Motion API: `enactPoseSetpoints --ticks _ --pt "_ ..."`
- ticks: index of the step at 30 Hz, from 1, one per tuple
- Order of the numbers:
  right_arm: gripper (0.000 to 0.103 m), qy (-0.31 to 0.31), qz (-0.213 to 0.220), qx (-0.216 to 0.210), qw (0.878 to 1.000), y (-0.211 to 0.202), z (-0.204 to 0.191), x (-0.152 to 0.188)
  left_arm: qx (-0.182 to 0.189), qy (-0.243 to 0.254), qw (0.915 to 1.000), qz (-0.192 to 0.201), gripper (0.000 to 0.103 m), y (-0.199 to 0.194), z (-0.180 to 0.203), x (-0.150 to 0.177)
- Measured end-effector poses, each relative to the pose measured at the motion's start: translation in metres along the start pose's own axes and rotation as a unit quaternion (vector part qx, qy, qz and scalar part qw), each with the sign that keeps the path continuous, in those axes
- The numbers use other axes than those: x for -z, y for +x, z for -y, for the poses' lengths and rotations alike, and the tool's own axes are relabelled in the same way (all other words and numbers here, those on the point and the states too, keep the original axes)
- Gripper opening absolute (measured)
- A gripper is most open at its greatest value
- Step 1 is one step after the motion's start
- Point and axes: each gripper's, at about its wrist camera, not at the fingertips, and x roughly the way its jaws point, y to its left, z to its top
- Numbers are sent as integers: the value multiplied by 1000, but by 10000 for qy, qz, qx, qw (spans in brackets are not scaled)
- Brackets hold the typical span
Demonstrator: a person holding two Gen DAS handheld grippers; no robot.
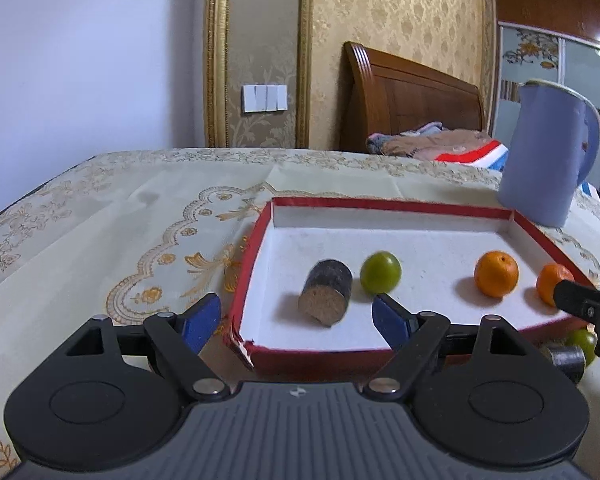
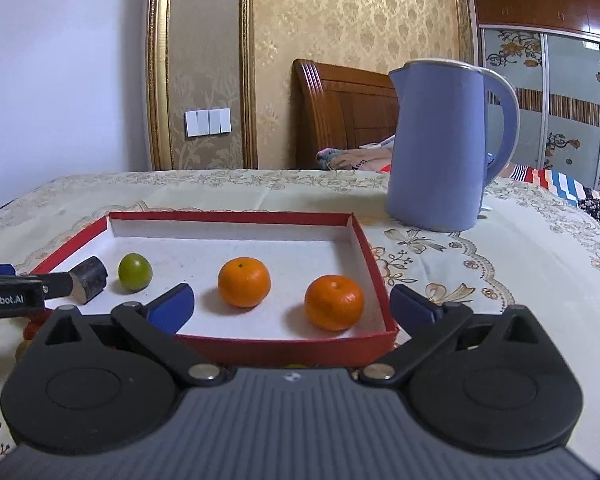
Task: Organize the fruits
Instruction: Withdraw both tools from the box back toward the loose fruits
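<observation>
Both grippers, left gripper (image 1: 296, 320) and right gripper (image 2: 292, 308), hover level, fingers wide apart, empty. Two oranges (image 2: 244, 282) sit in the red tray (image 2: 236, 217) on the table (image 2: 520, 264); kettle (image 2: 440, 144) at one o'clock; possibly fruit beneath.

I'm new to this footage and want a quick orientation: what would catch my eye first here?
The red-rimmed white tray on the embroidered tablecloth stands out, holding two oranges toward its right, a green fruit and a dark cut cylinder toward its left. A tall blue jug stands behind the tray's right corner. Both grippers hover open at the near edge.
</observation>
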Motion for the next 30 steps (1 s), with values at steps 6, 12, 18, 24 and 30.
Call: enactPoseSetpoints --ticks 6,12,18,24,30 --pt "103 133 -109 21 9999 -7 6 5 -143 453 9988 116 83 -9 12 9" --pt "103 237 -147 -38 9996 -11 10 10 -15 472 9988 110 84 -18 13 15" --pt "103 229 -147 -25 9996 -12 9 10 67 382 9992 34 84 -23 8 21" --pt "103 262 -192 -39 9995 -12 10 11 198 -183 9996 -45 84 -23 -12 24" --pt "103 284 -240 -129 9992 -20 12 16 188 -109 9997 -77 84 -22 -10 25"
